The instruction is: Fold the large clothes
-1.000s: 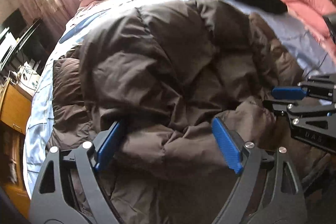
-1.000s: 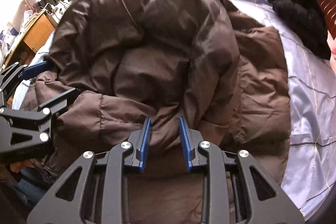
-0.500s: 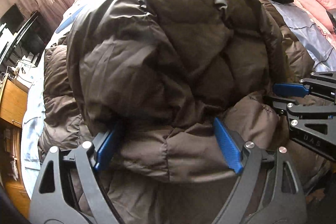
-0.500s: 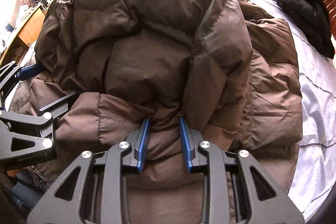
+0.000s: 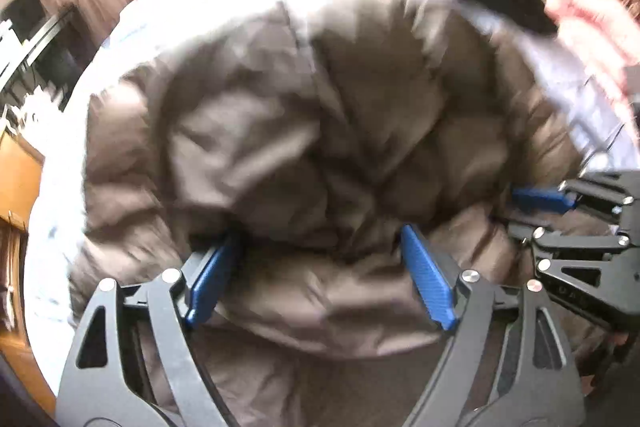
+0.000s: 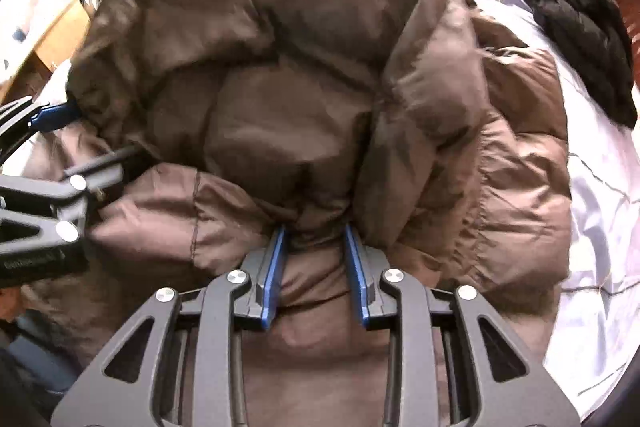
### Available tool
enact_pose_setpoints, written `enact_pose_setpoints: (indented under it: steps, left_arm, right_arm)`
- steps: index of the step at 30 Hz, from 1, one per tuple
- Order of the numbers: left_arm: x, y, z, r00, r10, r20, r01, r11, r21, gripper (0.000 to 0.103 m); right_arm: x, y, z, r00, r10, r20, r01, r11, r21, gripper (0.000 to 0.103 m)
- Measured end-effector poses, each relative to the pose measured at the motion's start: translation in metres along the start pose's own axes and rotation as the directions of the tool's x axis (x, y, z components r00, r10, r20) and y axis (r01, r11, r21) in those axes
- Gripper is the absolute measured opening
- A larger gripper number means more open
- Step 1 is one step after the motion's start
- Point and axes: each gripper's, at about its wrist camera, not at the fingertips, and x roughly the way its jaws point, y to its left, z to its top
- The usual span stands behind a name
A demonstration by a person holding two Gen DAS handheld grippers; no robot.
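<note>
Your right gripper (image 6: 314, 267) has its jaws pinching a gathered fold of the brown down coat (image 6: 312, 75); your left gripper (image 5: 320, 279) has its jaws spread wide around a thick roll of the same edge, and whether they truly clamp it you cannot tell through the blur. The coat lies straight ahead of both grippers, heaped on the bed (image 6: 592, 195), its bulk running away from you towards the pillows, the held edge nearest you. The two grippers sit side by side along that near edge, so neither is nearer; the coming fold likely means carrying the edge forward over the mound. A black garment (image 6: 580, 39) lies far right on the pale sheet (well apart), a wooden cabinet (image 5: 16, 179) stands at left
</note>
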Motion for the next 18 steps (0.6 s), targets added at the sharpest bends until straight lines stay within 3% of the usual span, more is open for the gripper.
enact_pose_setpoints:
  steps: [2,4,6,8,10,12,14,16,18]
  left_arm:
    - [-0.024,0.009,0.014,0.997,-0.019,0.068,0.021,0.999,-0.025,0.085]
    - [-0.031,0.020,0.028,0.996,-0.005,0.084,0.011,0.997,-0.070,0.088]
    - [-0.028,0.030,0.036,0.997,-0.023,0.068,0.033,0.988,-0.150,0.088]
    - [-0.020,0.028,0.036,0.996,-0.083,0.043,0.090,0.975,-0.204,0.088]
    - [-0.014,0.009,0.030,0.996,-0.083,0.025,0.086,0.985,-0.148,0.088]
    - [-0.010,-0.023,0.017,0.999,-0.007,0.038,0.006,1.000,0.020,0.088]
    - [-0.002,-0.038,0.004,0.999,0.014,0.030,-0.018,0.993,0.119,0.088]
    - [0.014,-0.042,-0.014,0.999,0.025,-0.020,-0.021,0.986,0.165,0.089]
    - [0.032,-0.032,-0.027,0.996,0.026,-0.085,-0.013,0.989,0.149,0.090]
  right_arm:
    - [-0.031,-0.010,0.010,0.994,0.079,0.080,-0.082,0.996,0.036,0.039]
    - [-0.057,-0.018,0.020,0.983,0.073,0.171,-0.083,0.995,0.052,0.053]
    - [-0.072,-0.026,0.036,0.972,0.043,0.233,-0.063,0.995,0.079,0.053]
    - [-0.072,-0.033,0.050,0.966,0.042,0.253,-0.075,0.990,0.121,0.053]
    - [-0.063,-0.042,0.068,0.960,0.090,0.265,-0.139,0.975,0.172,0.053]
    - [-0.049,-0.045,0.079,0.959,0.141,0.248,-0.195,0.958,0.210,0.053]
    - [-0.028,-0.047,0.089,0.961,0.185,0.207,-0.232,0.944,0.235,0.053]
    - [-0.005,-0.048,0.099,0.964,0.207,0.166,-0.245,0.933,0.262,0.053]
    - [0.011,-0.050,0.105,0.975,0.170,0.141,-0.204,0.937,0.282,0.052]
